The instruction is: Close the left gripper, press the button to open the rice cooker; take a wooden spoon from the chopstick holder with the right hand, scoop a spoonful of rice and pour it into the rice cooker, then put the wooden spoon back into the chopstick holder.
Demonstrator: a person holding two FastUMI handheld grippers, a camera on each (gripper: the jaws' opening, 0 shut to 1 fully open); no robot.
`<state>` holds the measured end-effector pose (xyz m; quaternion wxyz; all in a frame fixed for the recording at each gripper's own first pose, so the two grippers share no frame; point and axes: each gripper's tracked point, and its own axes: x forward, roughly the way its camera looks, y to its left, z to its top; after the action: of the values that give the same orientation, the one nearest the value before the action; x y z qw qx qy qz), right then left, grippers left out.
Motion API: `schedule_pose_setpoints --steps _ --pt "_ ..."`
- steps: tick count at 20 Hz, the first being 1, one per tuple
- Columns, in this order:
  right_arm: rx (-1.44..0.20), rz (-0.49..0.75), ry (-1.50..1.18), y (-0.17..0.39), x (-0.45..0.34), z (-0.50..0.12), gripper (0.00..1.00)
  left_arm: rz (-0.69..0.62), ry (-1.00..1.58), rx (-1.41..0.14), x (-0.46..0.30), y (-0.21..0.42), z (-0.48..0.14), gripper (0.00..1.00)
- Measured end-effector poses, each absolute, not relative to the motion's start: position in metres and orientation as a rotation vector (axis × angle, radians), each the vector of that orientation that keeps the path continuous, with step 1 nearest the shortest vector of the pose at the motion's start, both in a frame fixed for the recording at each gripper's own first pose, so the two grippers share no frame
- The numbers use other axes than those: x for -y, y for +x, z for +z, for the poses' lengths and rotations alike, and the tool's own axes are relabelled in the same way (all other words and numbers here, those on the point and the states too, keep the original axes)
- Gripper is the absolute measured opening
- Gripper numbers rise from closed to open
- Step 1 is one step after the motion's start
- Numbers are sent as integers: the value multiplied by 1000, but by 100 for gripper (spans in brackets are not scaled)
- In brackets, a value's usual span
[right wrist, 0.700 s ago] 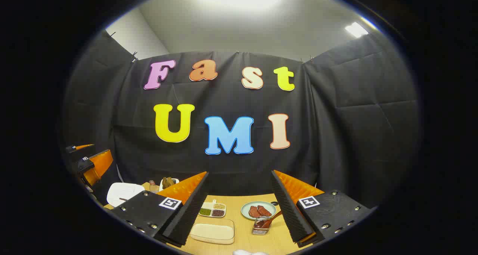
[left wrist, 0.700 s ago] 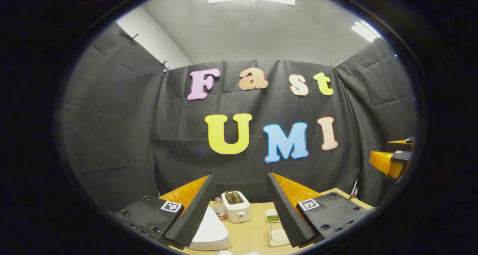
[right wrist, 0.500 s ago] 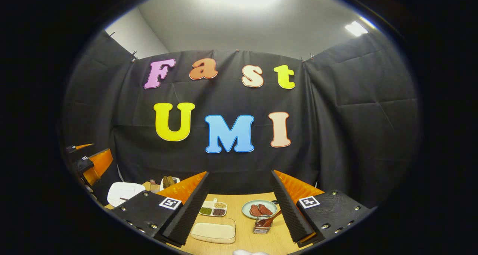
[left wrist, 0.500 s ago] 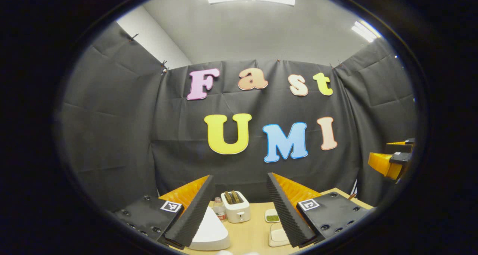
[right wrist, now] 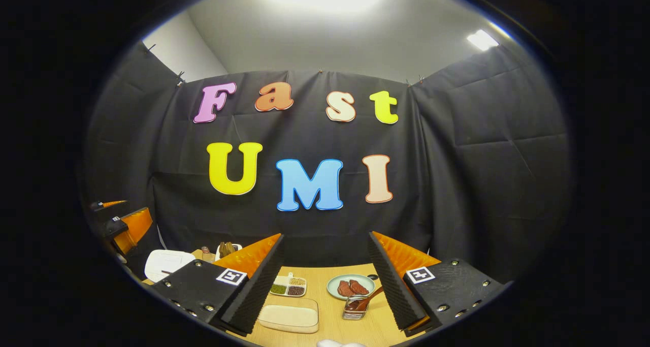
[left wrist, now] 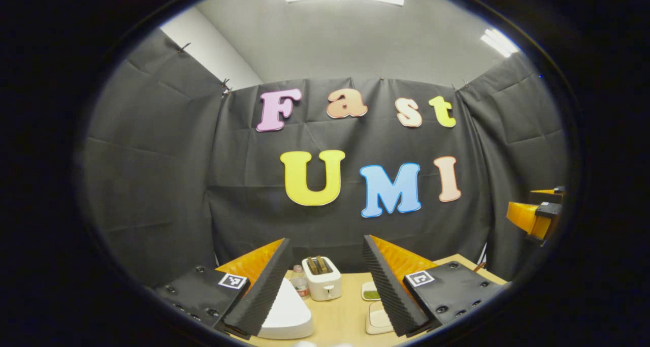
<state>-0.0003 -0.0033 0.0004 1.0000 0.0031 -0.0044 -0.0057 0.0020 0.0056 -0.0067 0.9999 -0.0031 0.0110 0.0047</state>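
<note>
The white rice cooker (left wrist: pixel 284 314) sits lid-down on the wooden table's left side. The clear chopstick holder (right wrist: pixel 355 307) stands farther right, the wooden spoon (right wrist: pixel 366 300) leaning in it, handle tilted up to the right. A shallow rice tray (right wrist: pixel 288 318) lies between them.

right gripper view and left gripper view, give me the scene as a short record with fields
left gripper: open, fingers apart, holding nothing, above the table
right gripper: open, holding nothing
rice cooker: white, lid shut, by the left gripper's left finger
toaster: behind the cooker
wooden spoon: in the chopstick holder
rice tray: near edge
plate: two dark red pieces
</note>
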Motion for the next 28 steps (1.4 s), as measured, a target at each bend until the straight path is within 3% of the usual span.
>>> schedule_pose_setpoints --steps 14,19,21,24,28 --pt "9 -3 9 4 -1 0 98 16 1 -18 -8 7 -9 99" --pt "1 -4 7 7 0 -3 98 12 -10 -41 -10 12 -15 91" --pt "0 0 5 7 -2 -4 98 21 -10 -41 -15 13 -20 63" --pt "-6 6 -1 10 -4 -6 98 30 -21 -62 -23 20 -26 8" --pt "-19 6 -7 15 -6 -9 98 63 7 -110 -45 42 -52 8"
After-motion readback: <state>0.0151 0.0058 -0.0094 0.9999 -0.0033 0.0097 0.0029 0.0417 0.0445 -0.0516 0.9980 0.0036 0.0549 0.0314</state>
